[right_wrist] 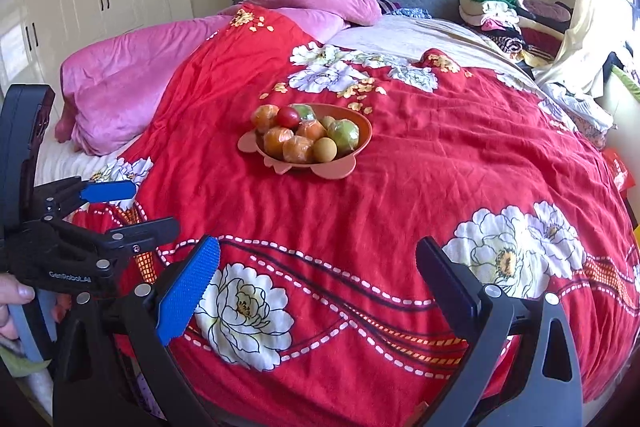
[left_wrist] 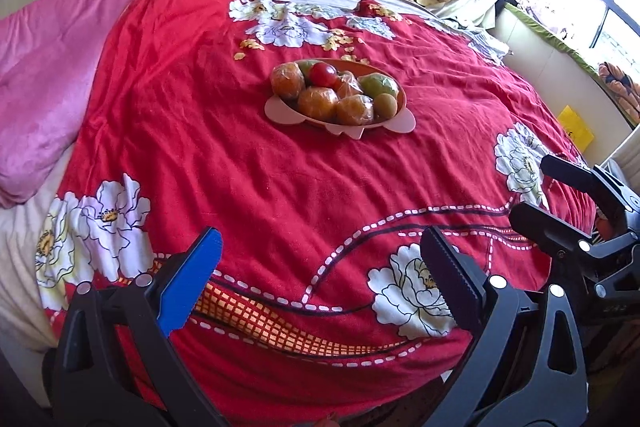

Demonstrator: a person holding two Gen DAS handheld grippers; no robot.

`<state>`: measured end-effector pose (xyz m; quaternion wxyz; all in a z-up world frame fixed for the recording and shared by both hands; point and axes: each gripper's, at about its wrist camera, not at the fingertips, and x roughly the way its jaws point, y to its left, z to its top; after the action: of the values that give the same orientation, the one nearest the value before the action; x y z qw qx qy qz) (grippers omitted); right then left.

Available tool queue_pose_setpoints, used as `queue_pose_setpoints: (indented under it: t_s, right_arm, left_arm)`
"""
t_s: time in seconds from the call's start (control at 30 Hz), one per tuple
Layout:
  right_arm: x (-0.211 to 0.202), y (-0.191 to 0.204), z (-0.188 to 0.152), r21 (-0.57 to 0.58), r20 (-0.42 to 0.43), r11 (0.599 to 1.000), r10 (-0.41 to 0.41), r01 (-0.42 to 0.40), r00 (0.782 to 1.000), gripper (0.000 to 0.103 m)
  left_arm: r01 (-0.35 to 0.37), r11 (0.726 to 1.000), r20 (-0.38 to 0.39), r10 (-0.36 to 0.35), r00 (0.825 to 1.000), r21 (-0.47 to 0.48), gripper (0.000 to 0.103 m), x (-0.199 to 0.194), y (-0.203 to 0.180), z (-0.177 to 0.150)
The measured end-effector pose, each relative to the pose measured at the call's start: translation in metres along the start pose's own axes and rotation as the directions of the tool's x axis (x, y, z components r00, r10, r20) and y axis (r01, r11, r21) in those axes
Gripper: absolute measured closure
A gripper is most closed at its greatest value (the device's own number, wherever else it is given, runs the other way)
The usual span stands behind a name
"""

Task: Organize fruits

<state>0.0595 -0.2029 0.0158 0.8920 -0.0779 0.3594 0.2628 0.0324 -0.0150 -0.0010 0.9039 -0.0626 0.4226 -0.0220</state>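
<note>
Both tools hover over the bed's near edge: left tool (left_wrist: 320, 267) spread apart, empty; right tool (right_wrist: 320, 275) likewise apart, gripping nothing. Well beyond, mid-bedspread (right_wrist: 440, 167), the pink bowl (left_wrist: 394, 125) holds the fruits (left_wrist: 320, 95), piled together.
</note>
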Motion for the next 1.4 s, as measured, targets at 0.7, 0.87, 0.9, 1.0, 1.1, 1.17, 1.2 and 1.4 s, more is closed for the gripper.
queue_pose_setpoints:
  t_s: [0.7, 0.87, 0.9, 1.0, 1.1, 1.17, 1.2, 1.4]
  right_arm:
    - [0.0033, -0.0015, -0.0009, 0.009, -0.006, 1.0, -0.003, 0.003, 1.0, 0.005]
    - [0.0034, -0.0016, -0.0007, 0.01, -0.007, 1.0, -0.002, 0.002, 1.0, 0.005]
    - [0.0035, -0.0017, -0.0007, 0.01, -0.007, 1.0, -0.003, 0.003, 1.0, 0.005]
    - [0.003, -0.002, -0.0008, 0.01, -0.007, 1.0, -0.004, 0.004, 1.0, 0.005]
    - [0.0025, -0.0023, -0.0009, 0.01, -0.005, 1.0, -0.004, 0.004, 1.0, 0.005]
    - [0.0027, -0.002, -0.0009, 0.01, -0.007, 1.0, -0.005, 0.005, 1.0, 0.005]
    - [0.0027, -0.002, -0.0008, 0.01, -0.006, 1.0, -0.005, 0.005, 1.0, 0.005]
    - [0.0025, -0.0022, -0.0009, 0.009, -0.004, 1.0, -0.004, 0.004, 1.0, 0.005]
  left_arm:
    - [-0.023, 1.0, 0.0, 0.023, 1.0, -0.019, 0.01, -0.0034, 0.003, 0.001]
    - [-0.019, 0.999, -0.002, 0.018, 1.0, -0.032, 0.01, -0.0033, 0.0048, 0.001]
    - [-0.024, 0.999, -0.003, 0.024, 1.0, -0.034, 0.01, -0.0035, 0.0052, 0.0011]
    - [-0.027, 0.999, 0.0, 0.027, 1.0, -0.034, 0.01, -0.0043, 0.0055, 0.0015]
    - [-0.028, 0.999, 0.004, 0.028, 1.0, -0.036, 0.01, -0.0055, 0.006, 0.0019]
    - [-0.033, 0.999, 0.008, 0.034, 0.999, -0.036, 0.01, -0.0064, 0.0062, 0.0021]
    - [-0.034, 0.999, 0.011, 0.034, 0.999, -0.037, 0.01, -0.0068, 0.0062, 0.0023]
    - [-0.043, 0.998, 0.014, 0.044, 0.999, -0.04, 0.01, -0.0082, 0.0071, 0.0033]
